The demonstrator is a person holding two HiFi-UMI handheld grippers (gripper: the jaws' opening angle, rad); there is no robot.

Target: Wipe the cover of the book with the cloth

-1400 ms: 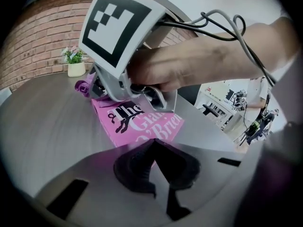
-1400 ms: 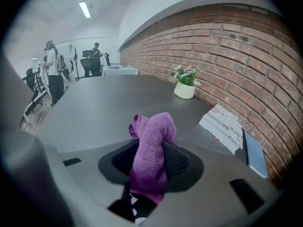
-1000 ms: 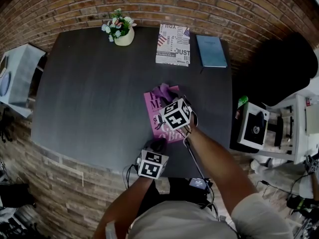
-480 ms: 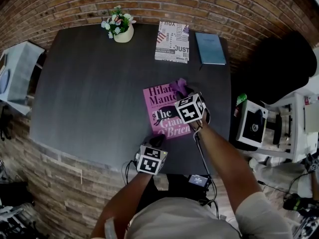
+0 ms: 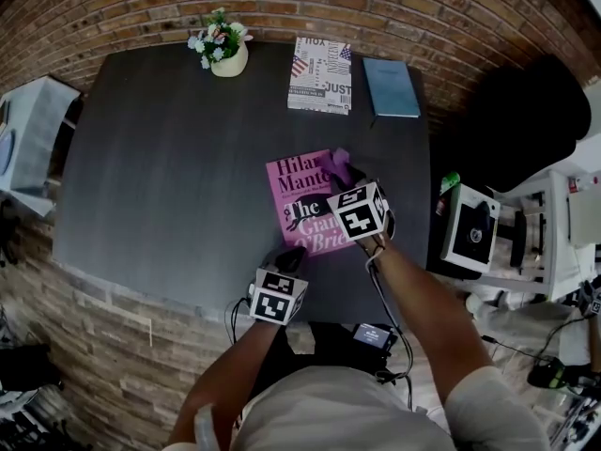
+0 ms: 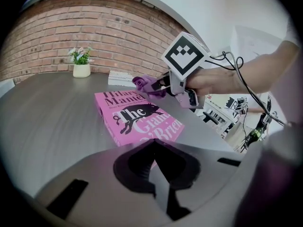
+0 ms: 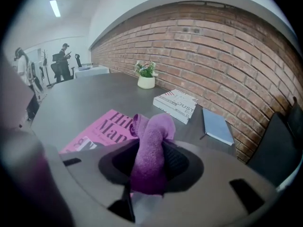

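Observation:
A pink book (image 5: 299,200) lies flat on the dark table (image 5: 169,158), its cover up. My right gripper (image 5: 344,173) is shut on a purple cloth (image 5: 338,165) that bunches out between its fingers over the book's far right corner. In the right gripper view the cloth (image 7: 150,150) fills the jaws, with the book (image 7: 97,129) below and to the left. My left gripper (image 5: 292,256) is shut and empty, its tips at the book's near edge. From the left gripper view, its own shut jaws sit low (image 6: 154,148), the book (image 6: 135,117) ahead, the cloth (image 6: 144,84) beyond.
At the table's far edge stand a small pot of flowers (image 5: 225,50), a white printed book (image 5: 319,87) and a blue notebook (image 5: 392,87). A brick wall runs behind. A black chair (image 5: 526,120) and a white stand (image 5: 474,233) are off the right side.
The right gripper has slid the cloth to the right across the cover, uncovering more of the title. The left gripper has stayed at the book's near edge.

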